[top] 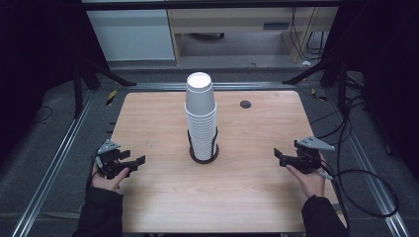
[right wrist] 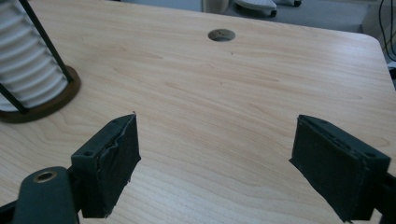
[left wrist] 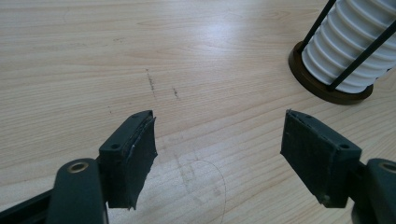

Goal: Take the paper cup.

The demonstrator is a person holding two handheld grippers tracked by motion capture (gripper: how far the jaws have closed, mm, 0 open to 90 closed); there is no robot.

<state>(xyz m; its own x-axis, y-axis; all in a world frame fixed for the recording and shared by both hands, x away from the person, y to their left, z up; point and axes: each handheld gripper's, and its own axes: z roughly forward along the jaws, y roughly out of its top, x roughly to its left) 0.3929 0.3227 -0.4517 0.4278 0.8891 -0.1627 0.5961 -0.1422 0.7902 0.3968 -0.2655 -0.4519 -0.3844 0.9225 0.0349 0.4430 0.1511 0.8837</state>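
A tall stack of white paper cups (top: pixel 201 116) stands upside down in a dark wire holder with a round base (top: pixel 203 157) at the middle of the wooden table (top: pixel 247 197). My left gripper (top: pixel 140 160) rests low at the table's left side, pointing toward the stack. Its jaws stand apart over bare wood in the left gripper view (left wrist: pixel 219 140), with the cups (left wrist: pixel 348 51) at the upper right. My right gripper (top: pixel 277 154) is at the right side, also facing the stack. It is open (right wrist: pixel 217 154) with nothing between its pads, and the cups (right wrist: pixel 28 60) are at the upper left.
A small round hole (top: pixel 245 104) sits in the tabletop behind and right of the stack. Black cables (top: pixel 365 197) trail off the table's right edge. Metal rails (top: pixel 54 163) run along both sides, and cabinets (top: pixel 133 34) stand beyond the far edge.
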